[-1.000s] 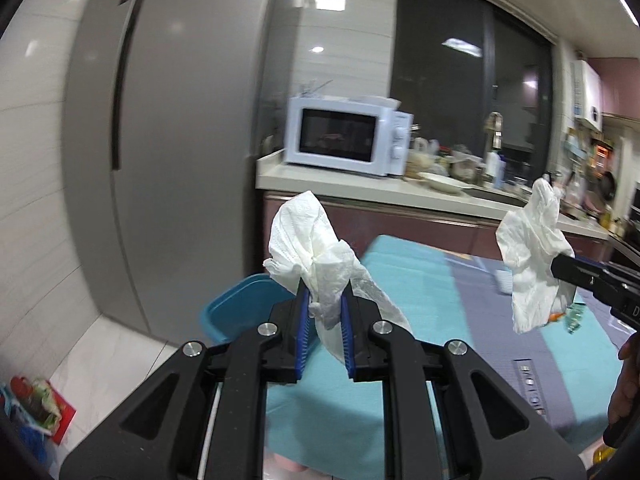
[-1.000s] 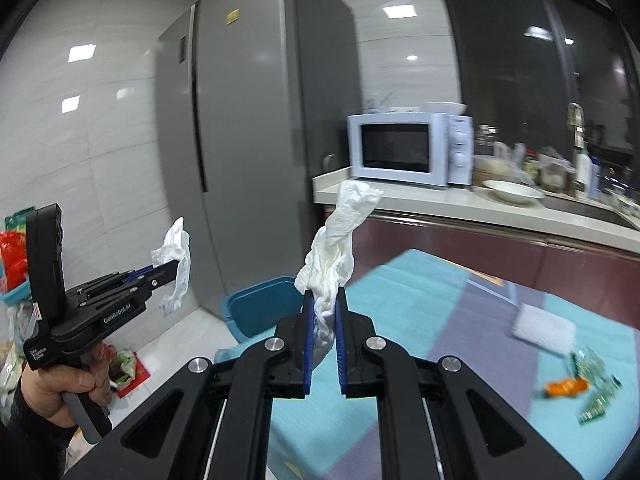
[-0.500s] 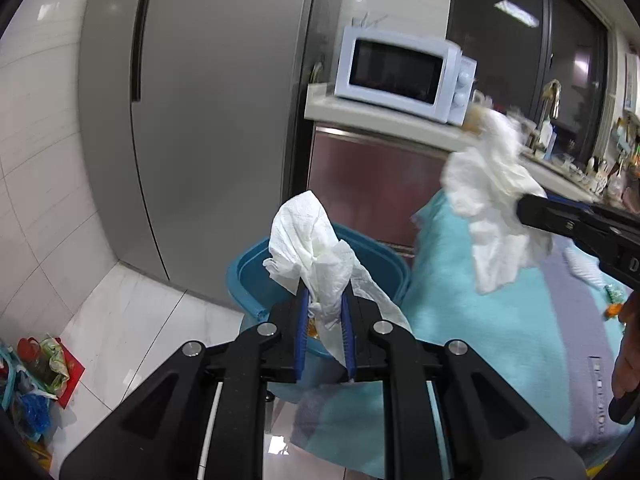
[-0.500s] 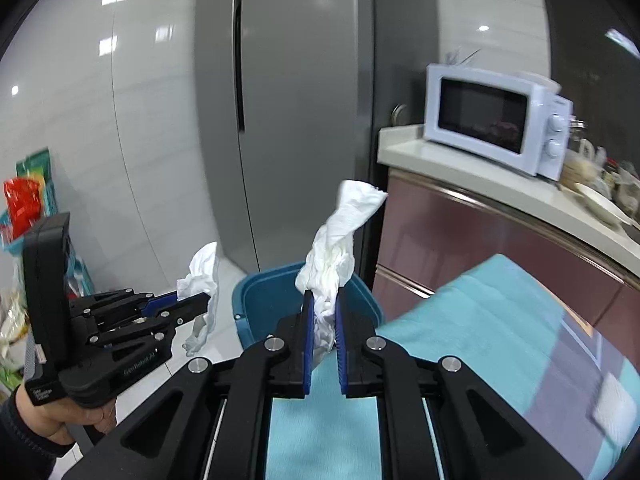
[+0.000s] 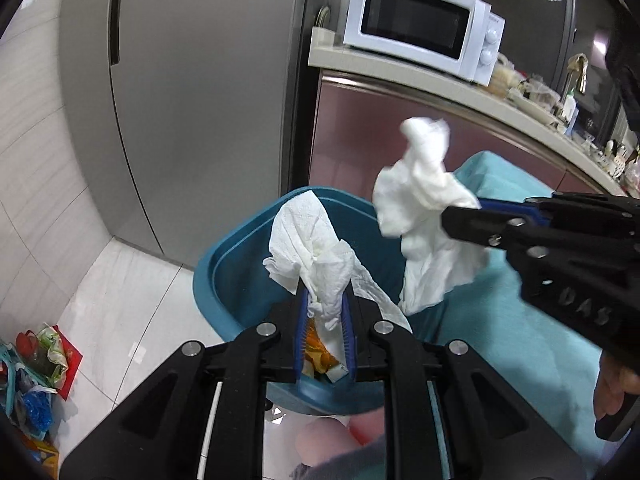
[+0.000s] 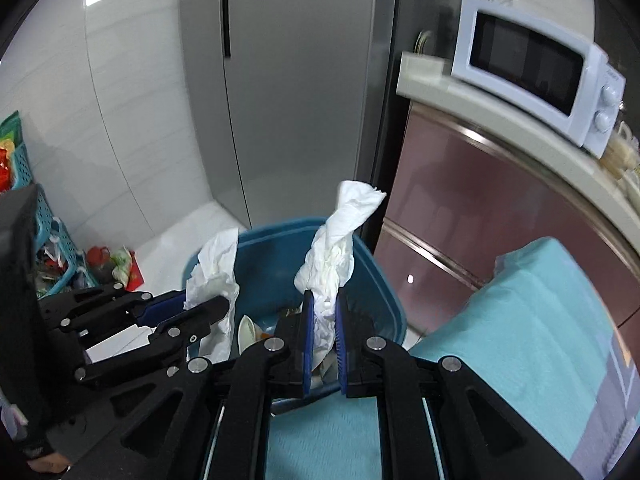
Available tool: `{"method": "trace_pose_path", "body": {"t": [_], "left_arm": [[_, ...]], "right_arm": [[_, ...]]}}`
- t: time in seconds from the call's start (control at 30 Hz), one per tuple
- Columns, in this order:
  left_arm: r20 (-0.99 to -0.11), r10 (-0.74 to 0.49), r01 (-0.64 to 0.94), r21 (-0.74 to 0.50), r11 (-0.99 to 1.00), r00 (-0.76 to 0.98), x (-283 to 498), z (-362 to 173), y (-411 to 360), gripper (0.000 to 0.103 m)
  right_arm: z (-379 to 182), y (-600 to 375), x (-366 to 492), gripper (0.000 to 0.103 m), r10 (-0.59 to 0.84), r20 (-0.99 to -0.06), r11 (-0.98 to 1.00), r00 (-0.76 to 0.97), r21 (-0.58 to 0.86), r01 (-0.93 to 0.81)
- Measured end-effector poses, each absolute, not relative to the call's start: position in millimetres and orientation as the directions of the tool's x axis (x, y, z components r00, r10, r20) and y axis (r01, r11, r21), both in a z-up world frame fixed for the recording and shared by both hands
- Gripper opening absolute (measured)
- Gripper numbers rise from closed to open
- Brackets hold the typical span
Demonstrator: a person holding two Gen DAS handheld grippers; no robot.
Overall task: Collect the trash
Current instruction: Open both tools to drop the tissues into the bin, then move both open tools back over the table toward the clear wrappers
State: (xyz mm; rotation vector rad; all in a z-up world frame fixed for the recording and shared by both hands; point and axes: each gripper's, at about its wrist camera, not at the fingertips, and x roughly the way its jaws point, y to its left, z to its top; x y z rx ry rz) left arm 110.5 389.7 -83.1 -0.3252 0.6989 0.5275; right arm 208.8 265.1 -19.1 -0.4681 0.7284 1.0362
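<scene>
Both grippers have swung away from the teal-covered bench (image 6: 532, 320) and dipped toward the blue trash bin (image 5: 224, 264), which a second ago sat low and distant and now fills the middle of each view. The left gripper (image 5: 324, 312) has its fingers clamped on a crumpled white tissue (image 5: 308, 248) above the bin's opening. The right gripper (image 6: 322, 328) has its fingers pressed tight on a twisted white tissue (image 6: 340, 240) over the same bin. Raised letters "DAS" show on the right gripper's body. A white microwave (image 5: 420, 24) stands behind on the kitchen counter (image 5: 480, 96).
</scene>
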Motion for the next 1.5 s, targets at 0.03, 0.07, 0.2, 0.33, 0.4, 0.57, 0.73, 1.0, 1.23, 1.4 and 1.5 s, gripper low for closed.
{"method": "trace_pose_path", "body": {"t": [0.03, 0.07, 0.2, 0.33, 0.4, 0.57, 0.73, 1.0, 1.23, 1.4, 1.5], "left_arm": [[-0.686, 0.348, -0.559, -0.103, 0.823, 0.639, 116.2, -85.5, 391.0, 0.015], [-0.689, 0.350, -0.560, -0.098, 0.823, 0.635, 121.4, -87.1, 392.0, 0.016], [-0.711, 0.350, -0.569, -0.085, 0.818, 0.609, 136.0, -96.8, 399.3, 0.016], [-0.718, 0.345, -0.565, -0.081, 0.821, 0.604, 143.5, -101.4, 402.4, 0.027], [-0.718, 0.348, -0.565, -0.075, 0.822, 0.602, 145.3, -103.7, 403.3, 0.038], [-0.714, 0.368, -0.581, -0.067, 0.811, 0.596, 141.4, -106.3, 403.4, 0.061], [-0.677, 0.403, -0.588, -0.055, 0.807, 0.615, 130.0, -88.8, 397.0, 0.076], [-0.562, 0.470, -0.594, -0.048, 0.803, 0.681, 85.1, -43.0, 366.4, 0.097], [-0.493, 0.472, -0.572, -0.067, 0.817, 0.731, 47.6, -10.7, 325.5, 0.097], [-0.447, 0.450, -0.533, -0.072, 0.843, 0.773, 24.6, 9.4, 288.4, 0.097], [-0.424, 0.447, -0.516, -0.059, 0.854, 0.788, 13.1, 18.0, 265.8, 0.097]], "right_arm": [[-24.3, 270.5, 211.6, 0.008, 0.585, -0.745, 0.452, 0.319, -0.028, -0.892], [-29.1, 274.7, 214.4, 0.008, 0.573, -0.758, 0.452, 0.311, -0.024, -0.892], [-44.6, 288.1, 226.1, 0.009, 0.529, -0.800, 0.451, 0.284, -0.018, -0.892], [-57.3, 296.1, 233.6, 0.022, 0.492, -0.824, 0.457, 0.281, -0.030, -0.889], [-59.5, 295.3, 237.1, 0.025, 0.489, -0.824, 0.470, 0.286, -0.027, -0.882], [-53.4, 286.6, 242.5, 0.030, 0.510, -0.807, 0.495, 0.297, -0.006, -0.869], [-40.0, 270.5, 244.2, 0.030, 0.540, -0.777, 0.524, 0.323, 0.010, -0.851], [-1.8, 212.5, 230.6, 0.065, 0.622, -0.668, 0.572, 0.408, 0.033, -0.819], [28.3, 154.7, 206.4, 0.088, 0.667, -0.555, 0.611, 0.497, 0.024, -0.792], [41.5, 111.8, 184.2, 0.096, 0.675, -0.489, 0.639, 0.553, 0.013, -0.769], [46.6, 83.7, 171.6, 0.096, 0.675, -0.457, 0.659, 0.580, 0.020, -0.751]]}}
